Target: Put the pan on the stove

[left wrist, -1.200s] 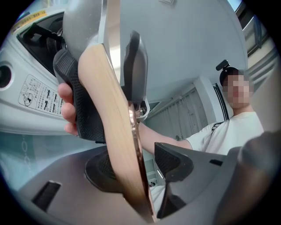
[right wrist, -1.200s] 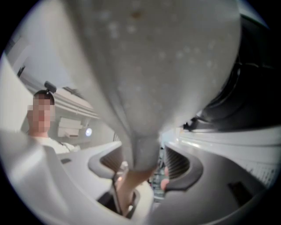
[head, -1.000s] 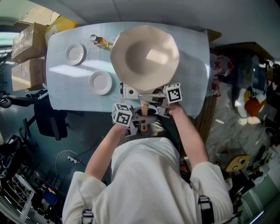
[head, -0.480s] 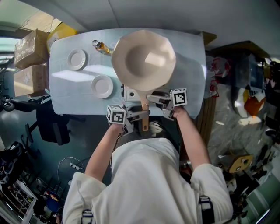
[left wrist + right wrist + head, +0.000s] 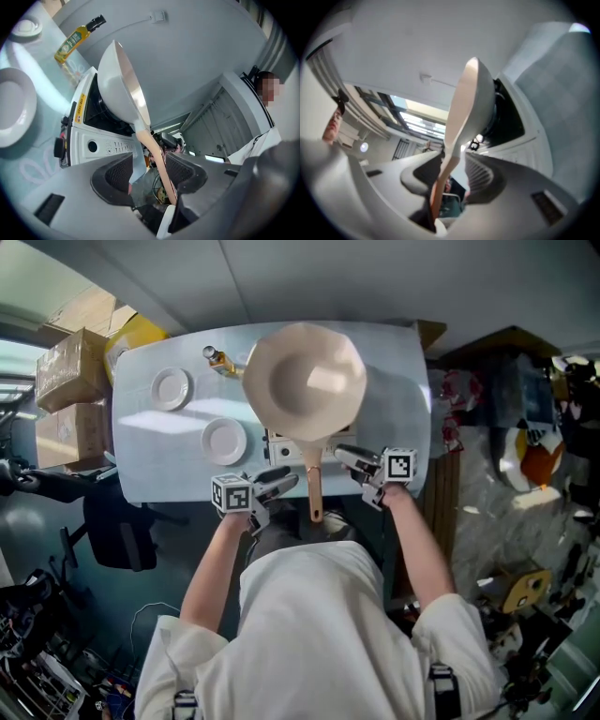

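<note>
A cream pan (image 5: pixel 305 381) sits on the white stove (image 5: pixel 277 444) at the table's near edge. Its pale wooden handle (image 5: pixel 314 493) points back at the person. My left gripper (image 5: pixel 274 484) hangs open to the left of the handle, clear of it. To the handle's right, my right gripper (image 5: pixel 349 457) is also apart from it; its jaws have just been closing, with nothing gripped. In the left gripper view the pan (image 5: pixel 119 84) and handle (image 5: pixel 157 159) show past the open left gripper (image 5: pixel 150 173). The right gripper view shows the pan (image 5: pixel 468 103) beyond the right gripper (image 5: pixel 452 176).
Two white plates (image 5: pixel 171 387) (image 5: pixel 224 441) and an oil bottle (image 5: pixel 218 359) stand on the pale blue table (image 5: pixel 398 362) left of the stove. Cardboard boxes (image 5: pixel 70 362) are stacked at far left, and a dark chair (image 5: pixel 112 521) stands below them. Clutter fills the floor at right.
Both grippers have drawn away from the pan's handle, the left one leftward and the right one rightward. The pan stays on the stove.
</note>
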Tool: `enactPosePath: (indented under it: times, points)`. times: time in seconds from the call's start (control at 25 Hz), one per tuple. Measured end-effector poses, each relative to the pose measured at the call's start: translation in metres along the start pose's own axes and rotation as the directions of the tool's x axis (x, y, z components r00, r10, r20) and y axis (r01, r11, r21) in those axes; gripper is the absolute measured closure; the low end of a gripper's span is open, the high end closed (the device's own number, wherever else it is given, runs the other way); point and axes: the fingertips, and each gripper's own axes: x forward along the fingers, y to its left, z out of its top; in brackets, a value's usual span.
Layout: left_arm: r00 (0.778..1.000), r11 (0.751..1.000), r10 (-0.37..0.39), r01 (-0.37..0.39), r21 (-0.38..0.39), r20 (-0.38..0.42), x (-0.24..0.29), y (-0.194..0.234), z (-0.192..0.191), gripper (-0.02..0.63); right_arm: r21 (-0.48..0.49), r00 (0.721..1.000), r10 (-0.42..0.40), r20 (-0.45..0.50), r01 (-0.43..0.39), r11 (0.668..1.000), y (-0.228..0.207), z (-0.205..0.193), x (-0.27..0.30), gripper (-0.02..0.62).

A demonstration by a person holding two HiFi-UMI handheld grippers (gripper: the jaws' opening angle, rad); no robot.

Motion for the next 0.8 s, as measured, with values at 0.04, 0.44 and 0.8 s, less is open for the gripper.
enactPosePath:
  times: [0.04,0.44,0.8]
  points:
    - [1.0,1.0,0.007,-0.007,0.011,0.007,-0.007,0.0,0.003,0.383,-0.024,1.0,-0.007,0.021,0.008,1.0,0.005,0.002,-0.005,0.438]
    - [0.993,0.955,0.081,-0.103,0.278,0.087,-0.059,-0.051,0.048,0.586,-0.35,0.956,-0.232,0.177,0.282,0.894,0.072,0.003,-0.03,0.546]
    - [0.987,0.855,0.099,-0.148,0.498,0.124,-0.076,-0.126,0.072,0.586,-0.566,0.911,-0.302,0.279,0.41,0.715,0.142,0.001,-0.044,0.56]
